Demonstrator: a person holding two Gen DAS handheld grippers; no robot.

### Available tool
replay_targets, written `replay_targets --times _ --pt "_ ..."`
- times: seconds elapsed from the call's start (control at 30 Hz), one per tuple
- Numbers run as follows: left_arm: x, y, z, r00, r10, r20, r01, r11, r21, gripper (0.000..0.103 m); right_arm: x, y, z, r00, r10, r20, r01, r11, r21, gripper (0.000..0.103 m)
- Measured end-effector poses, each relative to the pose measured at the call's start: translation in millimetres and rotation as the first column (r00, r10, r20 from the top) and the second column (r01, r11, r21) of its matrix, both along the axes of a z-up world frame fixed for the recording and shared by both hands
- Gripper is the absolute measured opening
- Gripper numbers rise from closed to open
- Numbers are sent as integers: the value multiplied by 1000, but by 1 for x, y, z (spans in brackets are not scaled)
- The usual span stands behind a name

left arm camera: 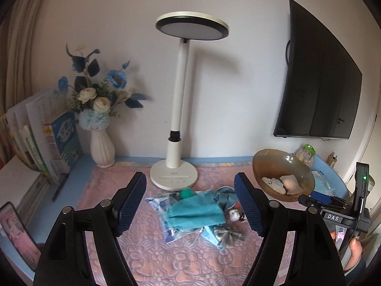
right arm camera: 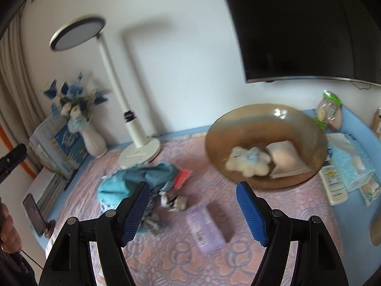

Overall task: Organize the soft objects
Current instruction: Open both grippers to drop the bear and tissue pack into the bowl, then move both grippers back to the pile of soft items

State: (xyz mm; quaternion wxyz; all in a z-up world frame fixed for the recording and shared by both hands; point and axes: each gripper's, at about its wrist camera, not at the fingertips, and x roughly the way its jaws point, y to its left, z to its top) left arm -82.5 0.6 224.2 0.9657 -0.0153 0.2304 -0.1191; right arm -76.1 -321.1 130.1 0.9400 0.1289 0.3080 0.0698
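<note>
A pile of soft things lies on the pink quilted mat point(left arm camera: 166, 257): a teal cloth point(left arm camera: 195, 213), a plastic packet point(left arm camera: 162, 202) and a grey bow point(left arm camera: 227, 236). The pile also shows in the right wrist view point(right arm camera: 133, 181). An amber glass bowl point(right arm camera: 240, 116) holds a white plush toy point(right arm camera: 247, 160) and a pale pad point(right arm camera: 285, 158); it shows in the left wrist view too point(left arm camera: 269, 159). A lilac pack point(right arm camera: 206, 226) lies in front of the right gripper. My left gripper point(left arm camera: 190, 203) is open and empty over the pile. My right gripper point(right arm camera: 193, 208) is open and empty above the mat.
A white desk lamp point(left arm camera: 175, 174) stands at the back. A vase of blue flowers point(left arm camera: 102, 150) and books point(left arm camera: 54, 138) are at the back left. A tissue box point(right arm camera: 350, 164) and a remote point(right arm camera: 333, 186) lie to the right. A black screen point(left arm camera: 319, 83) hangs on the wall.
</note>
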Motion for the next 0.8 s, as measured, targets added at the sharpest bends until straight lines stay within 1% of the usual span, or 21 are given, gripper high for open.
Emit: replay_targets --times 0.07,0.13,0.23,0.33,0.4,0.43,0.47,0.5,0.53,0.57,0.6,0.63,0.67,0.7,0.73,0.8 --pt "-6 16 -9 1000 20 -21 -20 1000 -11 75 0 14 -11 1000 18 -19 -19 1000 -15 73" --pt "-7 25 -29 998 30 -57 -31 999 -26 75 1 26 -25 999 27 -45 -28 999 -34 73" --pt "4 25 -76 988 21 -151 -30 998 -60 75 4 39 -51 995 34 -93 -40 997 -70 73" --pt "20 18 -127 973 -14 -231 -8 996 -93 75 7 44 -71 994 29 -109 -43 991 -126 73" --pt "26 11 -156 965 -18 -262 -4 996 -84 75 9 45 -82 993 22 -113 -42 984 -173 73" --pt "28 8 -167 965 -13 -262 -5 998 -68 75 13 44 -89 991 31 -126 -53 983 -175 74" --pt "28 6 -177 966 -14 -258 -2 998 -58 75 16 41 -95 988 56 -145 -77 986 -147 74" --pt "29 7 -184 966 -19 -260 2 998 -63 75 21 35 -103 982 82 -170 -98 991 -87 74" --pt "30 9 -193 962 -20 -271 -1 997 -77 75 24 30 -110 979 97 -181 -105 994 -38 74" --pt "33 13 -201 958 -13 -288 -13 996 -90 75 26 27 -116 978 104 -183 -107 994 -8 74" --pt "37 18 -206 948 -4 -318 -29 995 -100 75 25 25 -118 979 106 -176 -108 994 -4 74" --pt "39 23 -207 942 -11 -336 -34 991 -129 75 25 24 -117 979 117 -166 -118 993 2 75" --pt "39 30 -207 944 -25 -329 -33 985 -171 75 23 22 -116 979 132 -154 -132 991 13 83" --pt "39 36 -208 945 -38 -324 -33 977 -211 75 22 23 -117 979 139 -151 -137 990 21 87" --pt "39 41 -209 944 -49 -328 -33 970 -241 75 22 23 -118 978 140 -158 -138 990 21 90" --pt "40 46 -212 940 -53 -337 -44 961 -274 75 23 28 -118 977 139 -160 -141 990 1 90"
